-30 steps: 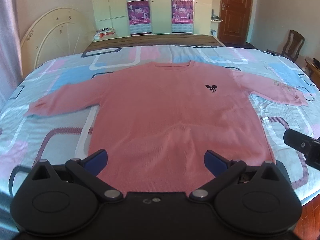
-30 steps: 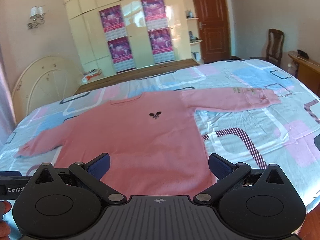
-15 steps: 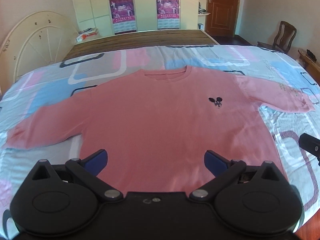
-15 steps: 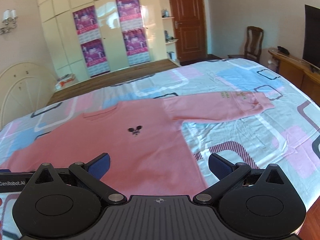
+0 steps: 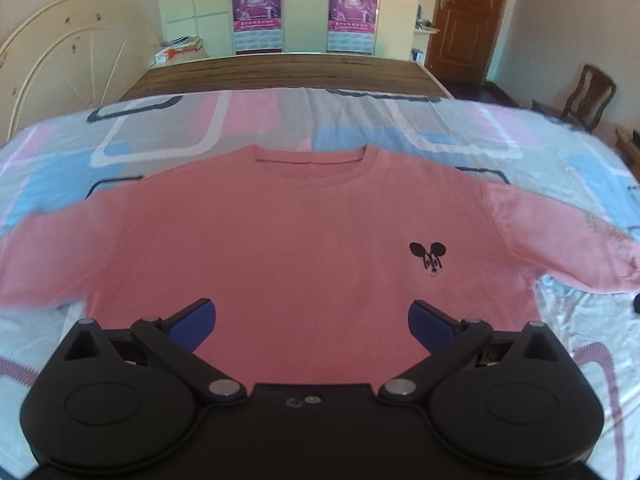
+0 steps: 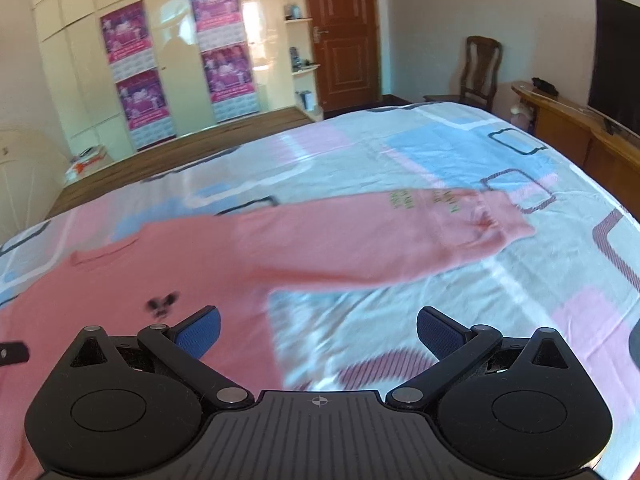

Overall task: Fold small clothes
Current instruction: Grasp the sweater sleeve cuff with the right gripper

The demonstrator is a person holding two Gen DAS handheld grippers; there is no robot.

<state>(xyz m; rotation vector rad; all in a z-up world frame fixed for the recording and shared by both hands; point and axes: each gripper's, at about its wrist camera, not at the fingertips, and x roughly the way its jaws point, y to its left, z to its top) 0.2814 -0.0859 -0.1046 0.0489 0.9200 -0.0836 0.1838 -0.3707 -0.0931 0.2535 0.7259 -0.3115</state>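
A pink long-sleeved sweater (image 5: 288,248) lies flat, face up, on the bed with both sleeves spread out; a small black emblem (image 5: 428,256) marks its chest. My left gripper (image 5: 312,320) hovers open above the sweater's lower body, nothing between its blue pads. In the right wrist view the sweater (image 6: 132,280) fills the left side and its right sleeve (image 6: 380,236) stretches toward the cuff with green lettering. My right gripper (image 6: 318,328) is open over the sweater's side edge and the sheet, holding nothing.
The bed (image 5: 520,148) has a sheet with pink, blue and white shapes. A wooden footboard (image 5: 288,72) and wardrobes with posters (image 6: 132,76) stand beyond. A chair (image 6: 480,72), a door and a wooden sideboard (image 6: 580,128) with a dark screen are at the right.
Both grippers have moved forward over the bed. The left view now sits closer to the collar; the right view has swung right toward the sleeve. Both stay open.
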